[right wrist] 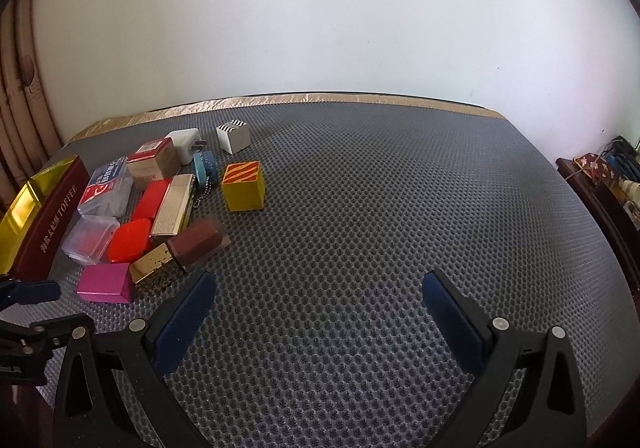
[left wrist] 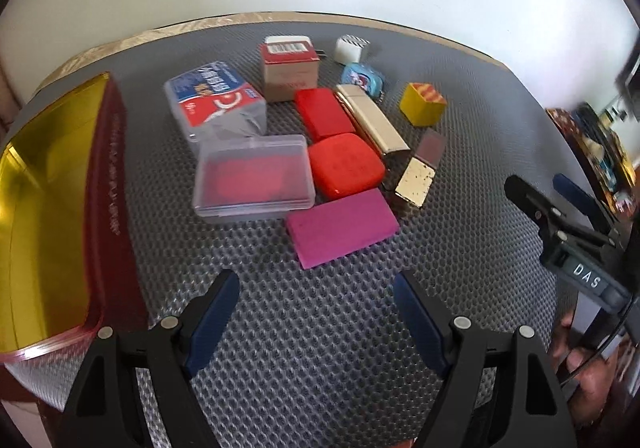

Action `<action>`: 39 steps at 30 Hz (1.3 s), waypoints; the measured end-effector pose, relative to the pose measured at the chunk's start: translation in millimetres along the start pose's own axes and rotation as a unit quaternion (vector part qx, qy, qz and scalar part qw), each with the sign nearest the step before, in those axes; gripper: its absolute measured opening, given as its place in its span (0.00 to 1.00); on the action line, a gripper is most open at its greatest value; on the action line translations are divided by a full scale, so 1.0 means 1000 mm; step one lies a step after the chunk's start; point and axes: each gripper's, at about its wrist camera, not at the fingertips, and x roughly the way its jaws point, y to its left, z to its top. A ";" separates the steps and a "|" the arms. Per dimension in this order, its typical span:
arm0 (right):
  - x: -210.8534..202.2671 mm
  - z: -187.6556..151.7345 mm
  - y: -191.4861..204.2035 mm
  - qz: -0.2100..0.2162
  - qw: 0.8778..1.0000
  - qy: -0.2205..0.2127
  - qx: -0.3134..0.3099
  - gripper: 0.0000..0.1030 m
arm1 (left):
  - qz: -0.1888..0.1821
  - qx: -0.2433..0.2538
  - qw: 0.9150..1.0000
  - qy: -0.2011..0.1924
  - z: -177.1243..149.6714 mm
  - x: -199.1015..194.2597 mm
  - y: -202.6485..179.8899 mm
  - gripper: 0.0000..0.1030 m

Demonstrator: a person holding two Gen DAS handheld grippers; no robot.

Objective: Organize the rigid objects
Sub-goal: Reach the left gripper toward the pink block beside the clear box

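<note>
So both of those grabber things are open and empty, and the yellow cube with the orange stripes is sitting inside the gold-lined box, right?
Not quite. The yellow cube stands on the grey mat, apart from the gold-lined box, as the right wrist view shows. The rest holds: the left gripper and right gripper are both open and empty.

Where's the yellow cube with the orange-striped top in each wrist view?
Left wrist: yellow cube sits upper right of centre, apart from the pile, right of the gold case.
Right wrist: yellow cube sits left of centre, at the right edge of the pile.
Shared landmark: the black-and-white striped cube, farther back than the yellow cube in both views.
</note>
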 end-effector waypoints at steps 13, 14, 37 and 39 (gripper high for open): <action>0.008 0.000 -0.004 0.010 1.000 0.016 0.015 1.00 | -0.060 0.076 0.995 0.028 0.038 0.033 -0.004 0.79; 0.008 0.000 -0.003 0.010 1.000 0.017 0.015 1.00 | -0.061 0.083 0.994 0.028 0.040 0.035 -0.007 0.79; 0.013 -0.001 -0.008 0.024 0.999 0.030 0.031 1.00 | -0.055 0.138 0.988 0.027 0.009 0.026 -0.041 0.34; 0.013 -0.002 -0.008 0.025 0.999 0.030 0.030 1.00 | -0.067 0.134 0.988 0.036 0.012 0.026 -0.041 0.37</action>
